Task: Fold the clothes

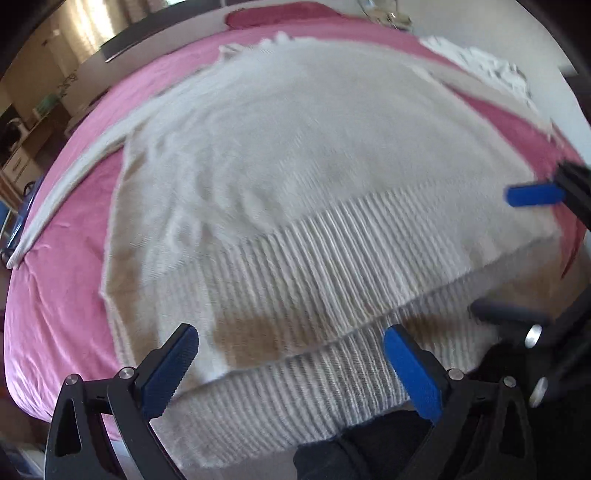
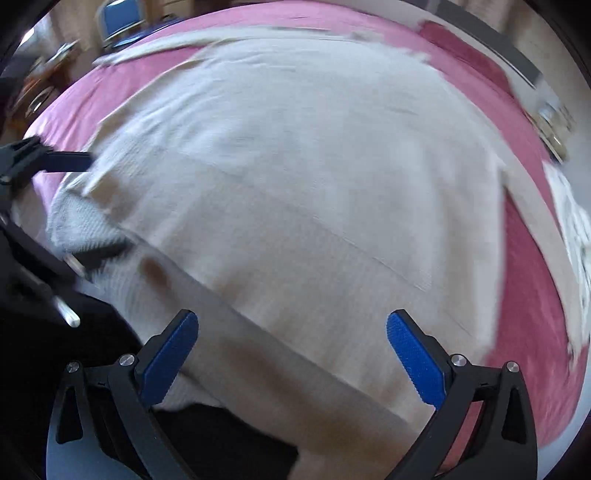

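Observation:
A cream knit sweater (image 1: 295, 147) lies spread flat on a pink bed cover (image 1: 62, 295), its ribbed hem (image 1: 332, 258) toward me and hanging over the near edge. One long sleeve (image 1: 74, 173) stretches out to the left. My left gripper (image 1: 291, 336) is open just above the hem, with nothing between its blue pads. In the right wrist view the same sweater (image 2: 314, 166) fills the frame, and my right gripper (image 2: 291, 321) is open over its lower part. Each gripper shows at the side of the other's view, right gripper (image 1: 491, 254) and left gripper (image 2: 105, 205), both with fingers spread at the hem.
A heap of white cloth (image 1: 480, 62) lies at the bed's far right corner. A dark pink pillow (image 1: 280, 14) sits at the far end. A person's dark trousers (image 1: 369, 443) are against the near edge. Furniture and a blue chair (image 2: 122, 18) stand beyond the bed.

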`<state>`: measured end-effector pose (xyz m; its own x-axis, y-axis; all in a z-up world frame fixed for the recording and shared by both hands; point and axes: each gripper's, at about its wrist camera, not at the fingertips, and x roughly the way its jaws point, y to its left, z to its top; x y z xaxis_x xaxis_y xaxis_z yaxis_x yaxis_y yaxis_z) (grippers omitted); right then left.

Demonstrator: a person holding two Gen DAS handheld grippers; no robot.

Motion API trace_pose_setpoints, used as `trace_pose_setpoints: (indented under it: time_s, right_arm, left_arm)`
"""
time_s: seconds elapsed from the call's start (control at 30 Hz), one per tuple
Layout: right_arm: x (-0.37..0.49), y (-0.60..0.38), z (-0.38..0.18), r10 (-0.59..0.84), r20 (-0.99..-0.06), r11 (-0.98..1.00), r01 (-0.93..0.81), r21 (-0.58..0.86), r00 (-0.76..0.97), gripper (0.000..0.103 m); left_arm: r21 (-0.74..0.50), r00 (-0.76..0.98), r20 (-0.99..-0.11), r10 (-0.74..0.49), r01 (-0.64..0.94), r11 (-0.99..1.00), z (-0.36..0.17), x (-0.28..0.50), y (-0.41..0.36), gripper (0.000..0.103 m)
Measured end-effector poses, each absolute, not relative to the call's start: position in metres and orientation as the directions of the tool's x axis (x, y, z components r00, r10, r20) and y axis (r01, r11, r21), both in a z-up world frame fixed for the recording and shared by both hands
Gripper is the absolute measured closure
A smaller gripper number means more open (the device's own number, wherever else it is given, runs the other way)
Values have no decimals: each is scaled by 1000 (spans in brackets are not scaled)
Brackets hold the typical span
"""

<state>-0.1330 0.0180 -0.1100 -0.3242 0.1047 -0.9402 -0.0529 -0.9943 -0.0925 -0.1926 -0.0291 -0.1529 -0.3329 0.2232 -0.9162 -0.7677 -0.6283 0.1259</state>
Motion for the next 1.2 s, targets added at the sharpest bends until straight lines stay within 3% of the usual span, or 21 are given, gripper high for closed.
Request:
trace_pose_setpoints:
  time_s: [0.2,0.53,0.8,1.2]
  right_arm:
    - [-130,3,-126,93,-963,-993,48,-108,-254,0]
    - [-128,31,-72,89,-911,-994,-95,-55,-402,0]
    - [-136,78,-93,124,-903,-988,-136,-73,-411,0]
    - [-105,105,-109,30,-908,-997,-76,2,-418,0]
  left_arm:
    - [73,-296,-922,248,-766,-639,-162,-197,-48,0]
    - [36,-365,-849,381,-760,-649,-120,-190,-63,0]
    - [67,-403,-838,368,-746,-663,-117,-197,-52,0]
    - [39,-353,-876,329,-731,-681,-148,-242,-33,0]
